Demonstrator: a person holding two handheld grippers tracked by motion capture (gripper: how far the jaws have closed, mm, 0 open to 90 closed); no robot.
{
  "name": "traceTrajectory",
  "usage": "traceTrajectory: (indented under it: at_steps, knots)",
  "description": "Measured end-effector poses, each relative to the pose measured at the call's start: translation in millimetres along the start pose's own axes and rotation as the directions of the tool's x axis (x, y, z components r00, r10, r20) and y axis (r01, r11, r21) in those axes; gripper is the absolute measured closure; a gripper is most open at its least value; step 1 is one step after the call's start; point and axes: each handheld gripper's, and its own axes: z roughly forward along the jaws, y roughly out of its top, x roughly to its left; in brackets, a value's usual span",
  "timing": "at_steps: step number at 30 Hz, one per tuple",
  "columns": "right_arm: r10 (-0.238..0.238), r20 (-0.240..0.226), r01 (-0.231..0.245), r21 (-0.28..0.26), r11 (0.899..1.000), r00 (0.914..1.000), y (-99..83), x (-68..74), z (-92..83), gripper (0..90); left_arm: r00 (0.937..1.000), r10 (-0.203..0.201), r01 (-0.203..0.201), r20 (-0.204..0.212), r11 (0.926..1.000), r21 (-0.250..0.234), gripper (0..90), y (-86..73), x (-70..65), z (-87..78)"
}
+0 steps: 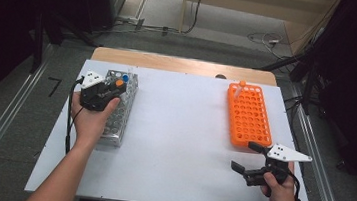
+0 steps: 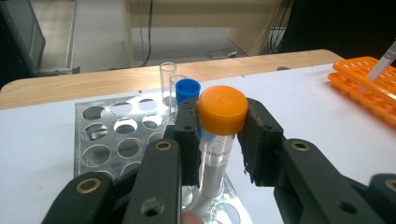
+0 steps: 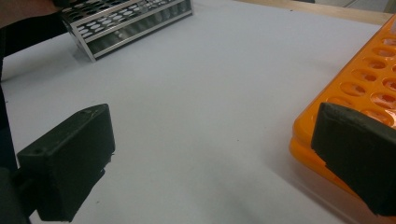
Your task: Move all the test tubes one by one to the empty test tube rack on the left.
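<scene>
1. Between the jaws of your left hand-held gripper (image 2: 217,135), an orange-capped tube (image 2: 219,126) stands upright; the pads clamp it just under the cap, so this gripper is closed on the tube. In the high view the same gripper (image 1: 109,91) sits over the far end of the metal rack (image 1: 119,119).
2. Below the grip, the tube's clear body runs down toward the rack's perforated top plate (image 2: 107,140). Whether its tip is seated in a hole or hanging above it cannot be told.
3. Just behind the orange cap stand a blue-capped tube (image 2: 187,90) and two open glass tubes (image 2: 168,74), all in the rack. Judged risk: if you lift at a slant, the cap or a jaw may strike these neighbours and tip or crack them.
4. Judged risk: the grip is high on the tube, so the body can swing; a sideways pull while the tip is in a hole would bind it against the plate and drag the rack.
5. Your right hand-held gripper (image 3: 210,154) rests with jaws wide and nothing between them, low over the white worktop (image 3: 196,93), just beside the orange rack (image 3: 369,88).
6. In the high view the orange rack (image 1: 249,115) lies well apart from the metal one and already carries one tube (image 1: 238,88) at its far corner. Judged risk: a long carry across the worktop gives a loose grip time to slip.
</scene>
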Motion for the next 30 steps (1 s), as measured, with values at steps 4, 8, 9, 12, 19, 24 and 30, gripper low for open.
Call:
traceTrajectory:
  at_steps: [4, 8, 9, 12, 19, 24, 30]
  knots:
    - [0.000, 0.002, 0.000, -0.001, 1.000, 1.0000, 0.0, 0.0, 0.4, 0.0, 0.9999, 0.006, -0.006, -0.010, 0.9993, 0.037, 67.9, 0.1, -1.9, 2.6]
    - [0.004, 0.005, -0.004, -0.003, 1.000, 1.0000, 0.1, -0.3, 0.6, 0.0, 0.9999, 0.008, -0.008, -0.007, 0.9979, 0.065, 61.9, -1.7, -2.0, 5.7]
    - [0.003, 0.005, -0.003, -0.003, 1.000, 1.0000, 0.0, -0.5, 0.7, 0.0, 1.0000, 0.005, -0.004, -0.008, 0.9976, 0.070, 60.3, -1.8, -2.1, 5.9]
    - [0.003, 0.005, -0.003, -0.005, 1.000, 1.0000, 0.1, -1.0, 0.9, 0.0, 1.0000, -0.002, 0.002, -0.007, 0.9981, 0.062, 51.4, -1.1, -2.7, 4.5]
    - [0.019, 0.027, -0.018, -0.028, 0.999, 0.9995, 4.7, -4.3, 2.3, 0.0, 0.9967, -0.041, 0.040, 0.071, 0.9991, 0.016, 16.6, -2.7, -7.7, -10.6]
    - [0.033, 0.057, -0.030, -0.046, 0.998, 0.9978, 13.9, -11.3, 7.1, 0.0, 0.9895, -0.029, 0.029, 0.142, 0.9996, -0.003, 5.5, -9.0, -17.2, -23.6]
    - [0.053, 0.097, -0.047, -0.070, 0.996, 0.9939, 27.5, -23.6, 14.5, 0.0, 0.9803, -0.020, 0.025, 0.197, 0.9995, -0.021, 0.9, -17.9, -30.1, -39.7]
